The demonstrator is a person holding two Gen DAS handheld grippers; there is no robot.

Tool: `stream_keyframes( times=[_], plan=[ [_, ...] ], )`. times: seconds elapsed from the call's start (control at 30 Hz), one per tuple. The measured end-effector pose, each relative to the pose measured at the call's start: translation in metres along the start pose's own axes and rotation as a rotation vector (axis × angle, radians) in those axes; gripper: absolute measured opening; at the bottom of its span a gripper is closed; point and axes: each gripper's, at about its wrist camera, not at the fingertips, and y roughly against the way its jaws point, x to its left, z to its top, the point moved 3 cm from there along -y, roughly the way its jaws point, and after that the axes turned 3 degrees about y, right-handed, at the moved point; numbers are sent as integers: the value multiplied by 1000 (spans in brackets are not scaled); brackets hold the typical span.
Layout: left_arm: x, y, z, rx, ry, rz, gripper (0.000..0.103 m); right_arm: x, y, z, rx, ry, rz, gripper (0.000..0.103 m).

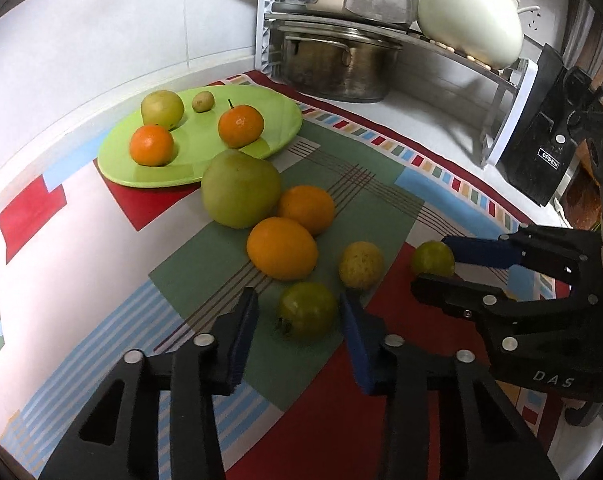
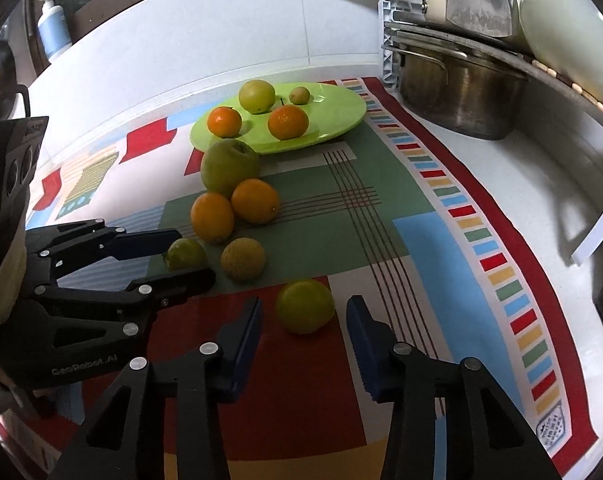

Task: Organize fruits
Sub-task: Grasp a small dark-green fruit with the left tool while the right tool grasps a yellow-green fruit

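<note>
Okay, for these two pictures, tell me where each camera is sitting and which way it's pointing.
Left wrist: on the left gripper, angled down along its fingers at a small green fruit between them; the right gripper shows at right.
Right wrist: on the right gripper, angled down at a yellow-green fruit between its fingers; the left gripper shows at left.
Shared: green plate of fruit, patterned mat, steel pot.

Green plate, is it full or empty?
Partly full: the green plate holds two oranges, a greenish fruit and a tiny one, with bare room left.
</note>
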Motion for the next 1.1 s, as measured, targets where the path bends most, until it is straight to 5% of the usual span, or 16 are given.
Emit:
stream_keyframes(
  times=[0.13,0.6,1.1],
  plan=[
    [-1,0,-1,2,-4,-2,30,0,-2,0,4,-10,9,32],
    [-1,21,0,-21,9,12,29,5,13,3,-21,-17,13,31],
    [4,80,30,-167,0,48,29,21,54,38,-155,5,12,31]
  ],
)
